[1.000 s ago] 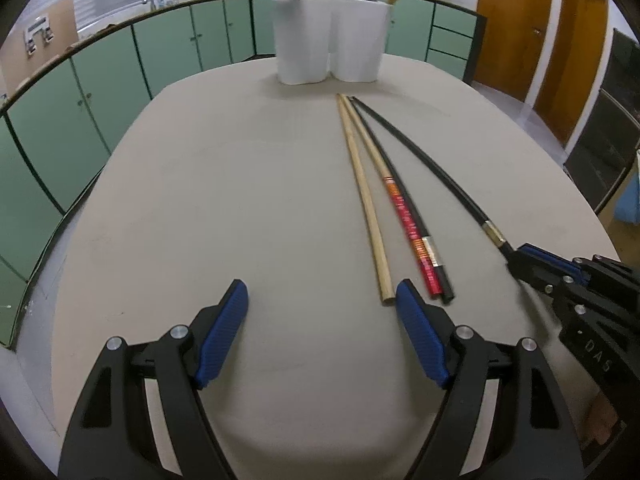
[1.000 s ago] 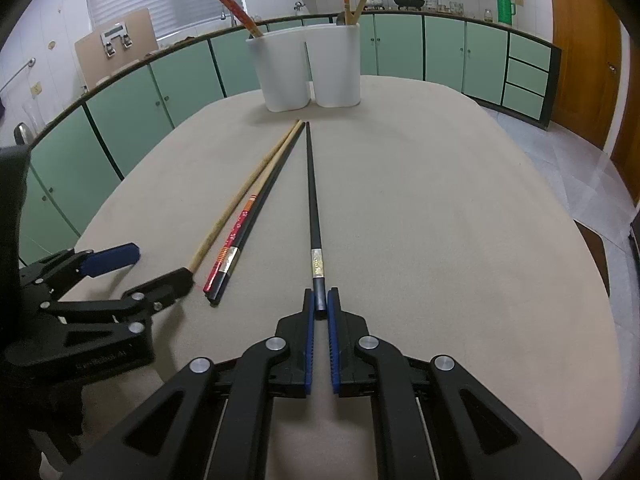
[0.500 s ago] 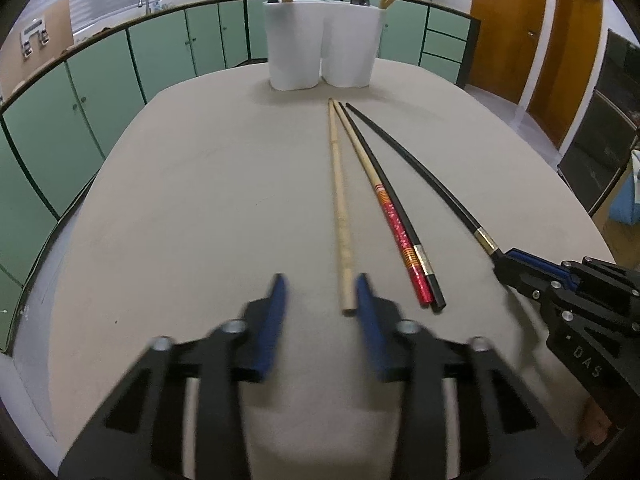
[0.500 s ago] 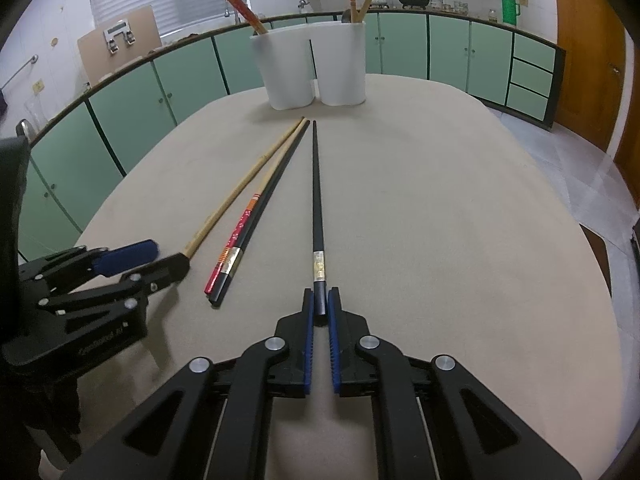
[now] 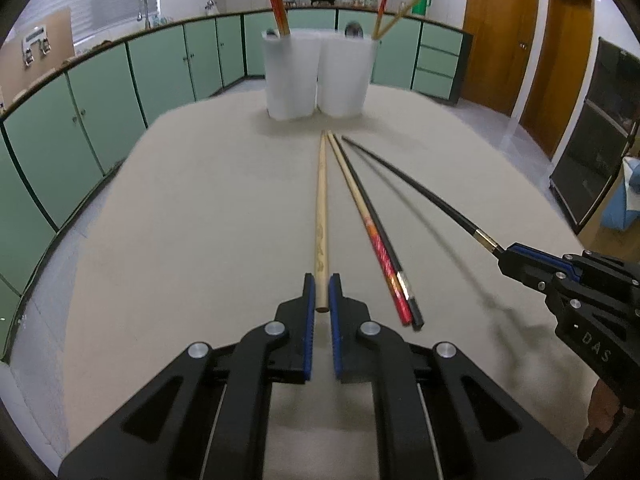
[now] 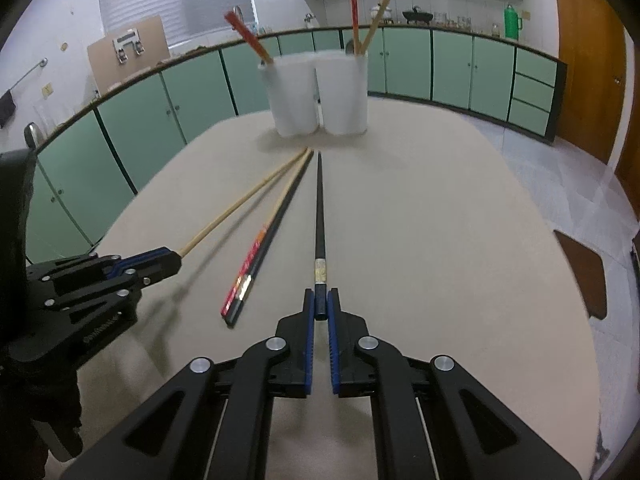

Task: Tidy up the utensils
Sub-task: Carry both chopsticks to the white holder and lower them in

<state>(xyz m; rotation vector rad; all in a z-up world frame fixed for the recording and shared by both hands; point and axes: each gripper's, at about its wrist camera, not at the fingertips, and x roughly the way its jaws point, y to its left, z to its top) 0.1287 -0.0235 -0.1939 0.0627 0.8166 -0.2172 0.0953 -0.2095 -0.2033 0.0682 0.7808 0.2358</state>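
Note:
My left gripper (image 5: 321,286) is shut on the near end of a light wooden chopstick (image 5: 321,216), lifted a little off the table. My right gripper (image 6: 320,300) is shut on the near end of a black chopstick with a gold band (image 6: 320,216), also raised. A red-patterned chopstick (image 5: 384,256) and a black chopstick (image 5: 394,258) lie side by side on the table between them. Two white holder cups (image 5: 316,76) stand at the far end, with a red chopstick in the left cup and red and wooden ones in the right.
The beige oval table (image 5: 192,216) has green cabinets around it. In the left wrist view the right gripper (image 5: 576,280) is at the right; in the right wrist view the left gripper (image 6: 100,276) is at the left.
My left gripper moved onto the wooden chopstick's end, closed on it and lifted it. My right gripper, still shut on the black chopstick, has raised it too. The holder cups look nearer.

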